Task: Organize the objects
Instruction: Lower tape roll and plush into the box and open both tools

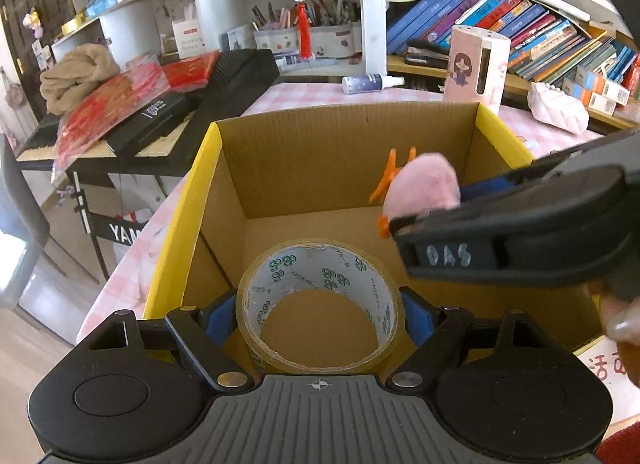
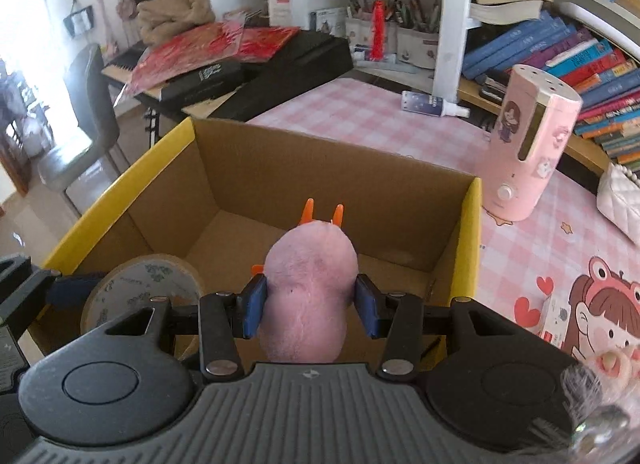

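**Two items held over an open box**

The left tool (image 1: 320,314) pinches a tape roll (image 1: 318,304); the right tool (image 2: 310,306) pinches a pink plush toy (image 2: 306,292). Both hang at centre frame inside the cardboard box (image 2: 132,180) on the counter (image 2: 360,112). Next, probably: lower, then release.

Each camera sits on its own gripper and looks forward and downward along the fingers, at close range, into an open cardboard box (image 1: 352,168) on the bench (image 2: 360,112). The left wrist view faces the box from its near left side; the right wrist view from its near right. Both views share the box interior, the pink dispenser (image 2: 528,144) and the bookshelf (image 1: 520,28) behind.
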Available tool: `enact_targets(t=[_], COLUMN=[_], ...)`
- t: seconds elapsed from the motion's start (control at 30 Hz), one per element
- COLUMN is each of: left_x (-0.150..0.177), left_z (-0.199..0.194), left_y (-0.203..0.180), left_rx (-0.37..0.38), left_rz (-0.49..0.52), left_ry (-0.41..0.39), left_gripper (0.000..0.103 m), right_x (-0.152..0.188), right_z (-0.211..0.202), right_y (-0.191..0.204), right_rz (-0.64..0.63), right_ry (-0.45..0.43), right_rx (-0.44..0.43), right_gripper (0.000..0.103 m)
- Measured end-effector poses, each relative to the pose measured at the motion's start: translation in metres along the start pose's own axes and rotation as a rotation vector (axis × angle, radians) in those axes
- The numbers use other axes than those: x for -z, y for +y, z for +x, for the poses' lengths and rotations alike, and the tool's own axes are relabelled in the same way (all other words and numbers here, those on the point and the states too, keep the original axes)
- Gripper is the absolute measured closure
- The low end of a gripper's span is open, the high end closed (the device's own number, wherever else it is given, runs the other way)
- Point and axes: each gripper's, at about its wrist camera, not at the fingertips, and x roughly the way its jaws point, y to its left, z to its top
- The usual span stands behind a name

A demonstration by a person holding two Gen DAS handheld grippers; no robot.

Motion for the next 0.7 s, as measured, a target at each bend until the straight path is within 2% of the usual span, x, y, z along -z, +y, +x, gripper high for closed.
enact_targets(t=[0.1,0.3,0.7], left_x=[-0.001,-0.003,-0.011], left_z=[0.002,0.007,0.021], left_y=[-0.002,-0.008,-0.018], left_rx=[-0.011,-0.012,0.021], left_rz=[0.01,0.042,0.042], left_ry=[0.005,0.015,0.028], left_gripper=[0.019,0.019,0.019], right_x=[0.0,0.0,-0.006], right_z=[0.006,0.013,0.019], right_y=[0.001,0.002,-0.008], right_rz=[-0.007,-0.035,-0.062], right_ry=[0.044,0.098,0.108], right_rx=[-0.026,-0.023,-0.014], right_gripper=[0.058,0.058,0.058])
